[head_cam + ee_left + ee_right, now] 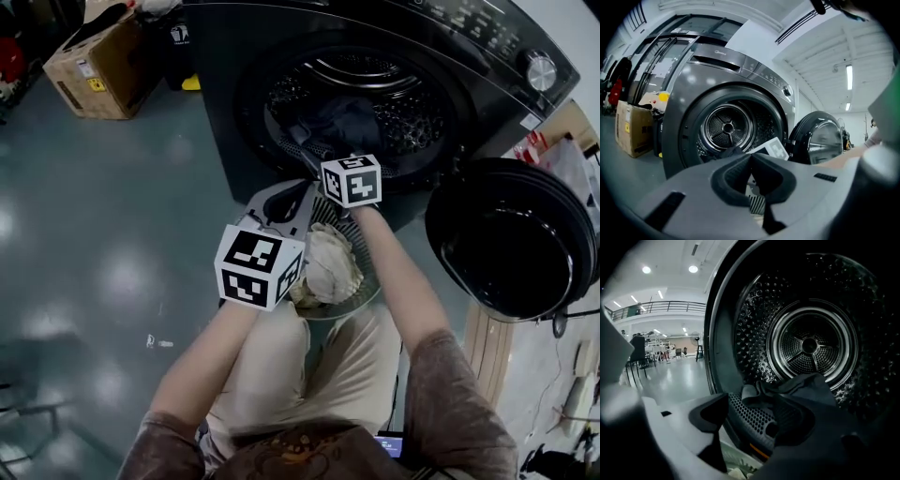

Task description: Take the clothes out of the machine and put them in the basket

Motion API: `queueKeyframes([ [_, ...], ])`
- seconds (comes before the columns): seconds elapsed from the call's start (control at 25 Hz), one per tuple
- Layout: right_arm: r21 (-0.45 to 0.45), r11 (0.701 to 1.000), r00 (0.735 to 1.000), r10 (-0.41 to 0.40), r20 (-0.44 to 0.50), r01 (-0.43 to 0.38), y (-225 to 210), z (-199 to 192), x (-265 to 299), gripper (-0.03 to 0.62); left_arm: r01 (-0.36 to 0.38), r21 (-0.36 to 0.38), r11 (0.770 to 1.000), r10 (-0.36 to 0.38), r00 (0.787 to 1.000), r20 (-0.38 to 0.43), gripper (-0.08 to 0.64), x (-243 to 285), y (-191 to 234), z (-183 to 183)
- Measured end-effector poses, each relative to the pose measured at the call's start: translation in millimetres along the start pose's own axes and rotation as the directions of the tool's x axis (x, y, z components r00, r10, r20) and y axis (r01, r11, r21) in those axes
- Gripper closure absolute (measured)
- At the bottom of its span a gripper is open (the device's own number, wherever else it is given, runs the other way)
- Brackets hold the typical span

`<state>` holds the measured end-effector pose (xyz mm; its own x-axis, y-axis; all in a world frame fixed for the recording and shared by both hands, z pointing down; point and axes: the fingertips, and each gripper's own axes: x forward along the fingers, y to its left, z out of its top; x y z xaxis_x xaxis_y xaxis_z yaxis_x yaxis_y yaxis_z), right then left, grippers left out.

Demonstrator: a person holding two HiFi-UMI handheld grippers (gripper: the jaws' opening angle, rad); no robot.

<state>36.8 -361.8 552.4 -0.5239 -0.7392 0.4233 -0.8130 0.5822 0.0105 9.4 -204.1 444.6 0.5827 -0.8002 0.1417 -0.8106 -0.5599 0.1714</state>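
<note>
Your right gripper [752,405] has its fingers spread and empty, just short of the dark garment [806,387] heaped at the drum's front edge. A shallow bite could catch only a loose fold and drop it short of the basket [361,305], or snag it on the perforated lip [750,420]. Left gripper [751,158] fingers are pressed together, empty, at the basket's near edge. Count: one machine [225,84], one open door [511,234], one basket, one pale garment [330,267] in it, and probably one dark garment, though the pile is too dark to split.

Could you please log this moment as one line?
right gripper: open, empty, at drum mouth | dark garment: in drum | left gripper: shut, over basket | pale cloth: in basket
</note>
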Motion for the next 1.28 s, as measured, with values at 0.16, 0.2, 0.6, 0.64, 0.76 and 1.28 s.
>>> queueKeyframes([
  [0.16,0.03,1.0,1.0,0.007,-0.006,-0.006,-1,8,34,0.29,0.001,-0.016,1.0,-0.001,1.0,0.008,0.554,-4,3,2],
  [0.2,0.029,1.0,1.0,0.005,-0.02,-0.004,0,7,41,0.291,-0.001,-0.018,1.0,0.001,1.0,0.01,0.554,-5,4,2],
  [0.6,0.032,0.999,0.996,-0.015,-0.083,0.017,-2,-12,65,0.328,0.0,-0.041,0.999,0.001,1.0,0.01,0.554,-6,11,1],
  [0.64,0.026,0.999,0.996,-0.017,-0.083,0.019,-2,-12,64,0.338,0.001,-0.042,0.999,-0.001,1.0,0.009,0.554,-6,11,1],
  [0.76,-0.025,0.997,0.994,-0.071,-0.081,0.069,-8,-12,59,0.521,0.007,-0.04,0.999,-0.006,1.0,0.008,0.554,-4,9,1],
  [1.28,-0.091,0.995,0.999,-0.04,0.017,0.042,-6,24,-65,0.58,0.022,-0.008,1.0,-0.022,1.0,0.0,0.554,5,1,-3],
])
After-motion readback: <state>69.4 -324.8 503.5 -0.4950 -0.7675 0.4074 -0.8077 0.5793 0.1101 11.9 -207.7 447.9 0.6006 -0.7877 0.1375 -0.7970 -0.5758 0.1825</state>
